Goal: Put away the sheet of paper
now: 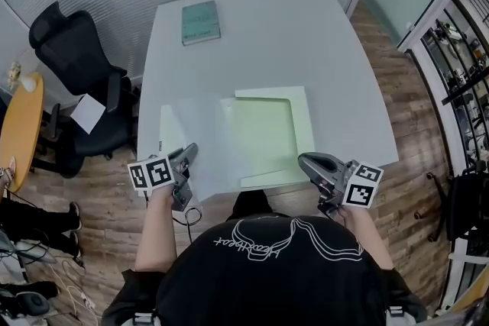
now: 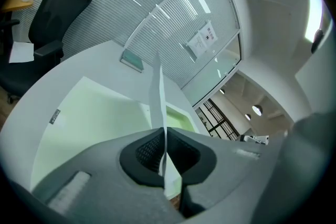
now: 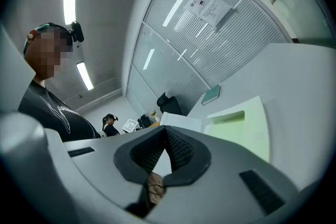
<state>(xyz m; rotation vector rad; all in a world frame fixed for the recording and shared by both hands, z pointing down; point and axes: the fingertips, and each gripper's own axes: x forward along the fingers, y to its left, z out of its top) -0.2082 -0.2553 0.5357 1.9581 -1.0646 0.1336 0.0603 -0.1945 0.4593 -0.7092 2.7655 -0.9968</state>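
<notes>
A white sheet of paper (image 1: 195,141) lies on the left half of the white table (image 1: 267,34), its right part overlapping an open pale green folder (image 1: 271,135). My left gripper (image 1: 191,151) is shut on the sheet's near left edge. In the left gripper view the sheet (image 2: 157,92) runs edge-on up out of the closed jaws (image 2: 161,136), with the folder (image 2: 94,118) beyond. My right gripper (image 1: 303,159) hangs by the folder's near right corner. Its jaws (image 3: 167,136) are shut and I see nothing between them; the folder (image 3: 244,126) lies to their right.
A teal book (image 1: 200,21) rests at the table's far left. A black office chair (image 1: 76,65) with a paper on its seat stands left of the table, beside a round wooden table (image 1: 19,126). Glass walls run behind, with wooden floor all around.
</notes>
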